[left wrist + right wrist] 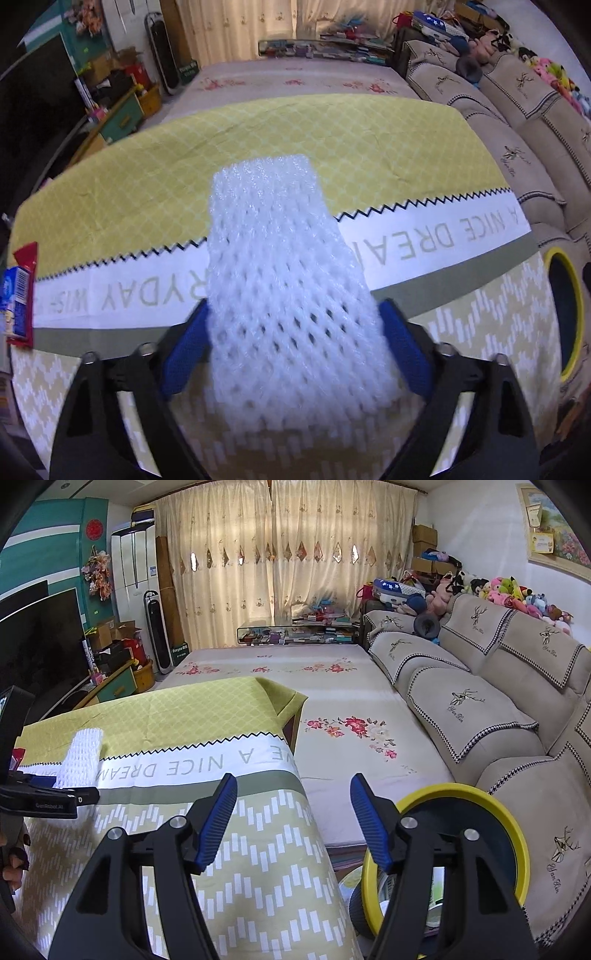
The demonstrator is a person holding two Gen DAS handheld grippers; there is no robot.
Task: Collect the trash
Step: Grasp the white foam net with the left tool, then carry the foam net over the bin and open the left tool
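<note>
Now left wrist: my left gripper pinches white foam net above table; soft mesh may slip. Right wrist: my right gripper spread, empty, near yellow-rimmed bin

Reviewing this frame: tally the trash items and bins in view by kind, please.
White foam net sleeve, gripped in the left gripper: 1
Red and blue snack wrapper, on the tablecloth at its left edge: 1
Yellow-rimmed bin, beside the table, below the empty right gripper: 1
Total: 3
</note>
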